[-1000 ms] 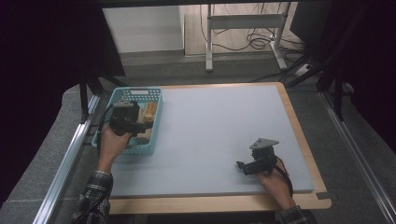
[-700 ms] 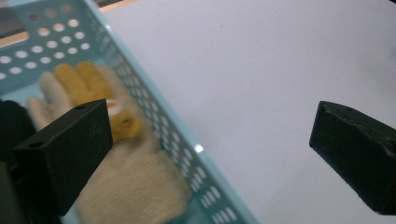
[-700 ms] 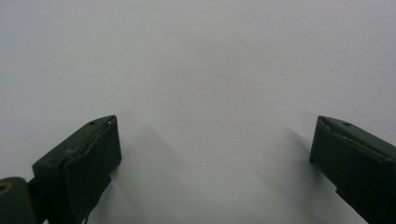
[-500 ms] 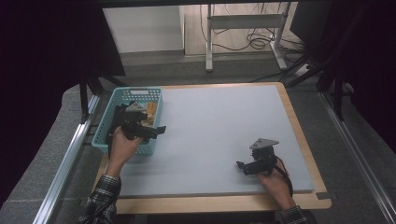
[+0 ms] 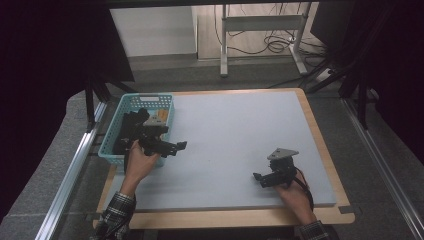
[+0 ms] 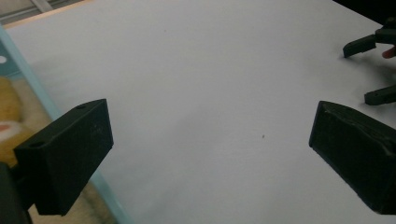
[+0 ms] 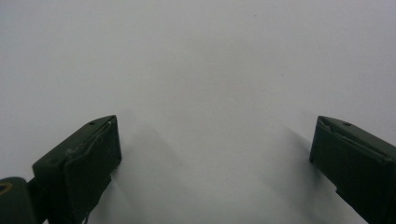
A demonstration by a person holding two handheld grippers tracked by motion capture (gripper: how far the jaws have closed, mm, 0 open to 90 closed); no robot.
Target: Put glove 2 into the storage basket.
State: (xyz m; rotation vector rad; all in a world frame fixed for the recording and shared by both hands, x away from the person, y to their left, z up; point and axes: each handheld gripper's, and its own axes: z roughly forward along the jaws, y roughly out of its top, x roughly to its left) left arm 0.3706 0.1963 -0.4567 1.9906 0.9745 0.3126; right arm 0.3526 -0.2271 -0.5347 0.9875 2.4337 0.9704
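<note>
A teal plastic basket [image 5: 146,97] stands at the left edge of the blue-grey mat [image 5: 235,130]. It holds dark objects and a tan-yellow thing [image 5: 161,118]. My left gripper [image 5: 176,148] hovers just right of the basket's near corner, pointing across the mat, open and empty. In the left gripper view its jaws [image 6: 210,126] stand wide apart over bare mat, with the basket rim [image 6: 23,74] and the tan-yellow thing [image 6: 9,107] at the left. My right gripper [image 5: 259,180] rests low at the mat's near right, open and empty [image 7: 215,135].
The mat lies on a wooden board [image 5: 225,217] with a narrow front lip. A metal rail [image 5: 75,170] runs along the table's left side. Table legs and cables [image 5: 265,40] stand on the floor beyond the far edge. The right gripper's jaws show far off [image 6: 369,46].
My left gripper has come out from over the basket and swung right, onto the mat's left edge. The right gripper has stayed where it was.
</note>
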